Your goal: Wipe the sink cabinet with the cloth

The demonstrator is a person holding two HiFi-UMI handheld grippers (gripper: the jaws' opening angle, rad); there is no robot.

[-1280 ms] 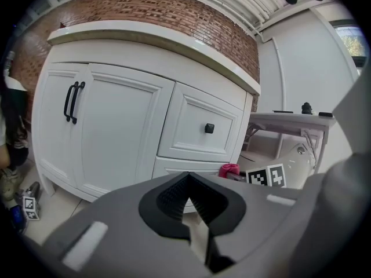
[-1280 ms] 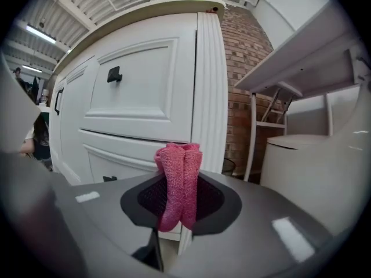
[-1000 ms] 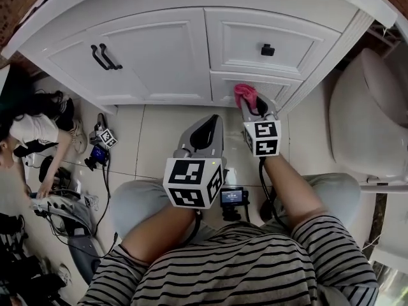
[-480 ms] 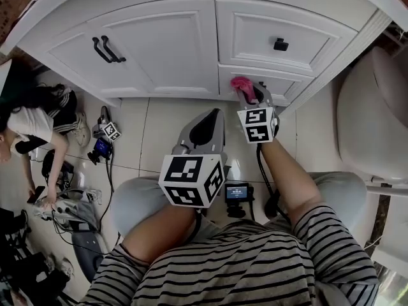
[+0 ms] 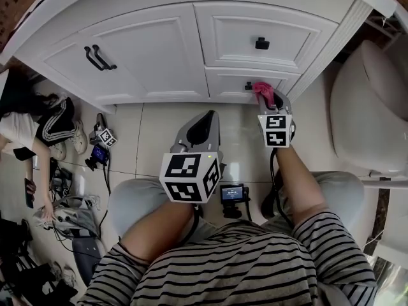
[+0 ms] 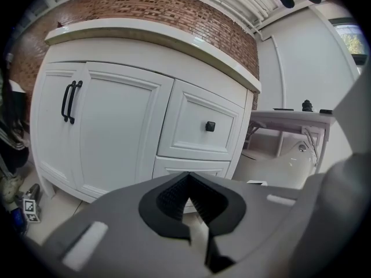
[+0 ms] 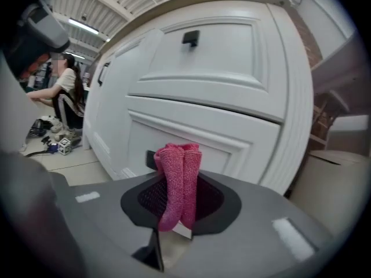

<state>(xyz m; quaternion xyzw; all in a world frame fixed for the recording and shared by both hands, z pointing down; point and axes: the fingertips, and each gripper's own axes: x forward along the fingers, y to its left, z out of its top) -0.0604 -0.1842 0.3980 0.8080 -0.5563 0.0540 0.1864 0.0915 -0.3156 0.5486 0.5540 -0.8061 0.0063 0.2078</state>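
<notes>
1. Head view: the white sink cabinet (image 5: 159, 50) has two doors that carry two black bar handles (image 5: 99, 57) side by side. To their right are two drawers (image 5: 255, 27), one above the other, each with one black knob (image 5: 262, 43). Two grippers reach forward. The left gripper (image 5: 203, 127) hovers over the floor tiles, apart from the cabinet. The right gripper (image 5: 271, 99) is up at the lower drawer and carries one pink cloth (image 5: 263, 92) just beside that drawer's knob. This view does not show whether the cloth presses on the drawer front. One toilet (image 5: 370, 101) stands at the right, and one seated person (image 5: 38, 123) is on the floor at the left.

2. Left gripper view: its jaws are drawn together with nothing between them. Beyond them rises the cabinet front, with both bar handles at the upper left and the upper drawer's single knob near the middle.

3. Right gripper view: its jaws clamp the one cloth, which stands upright out of them in two rolled folds. The lower drawer front sits close behind, and its knob peeks out at the cloth's left edge. The upper drawer's knob is higher up, and the seated person is at the far left.
</notes>
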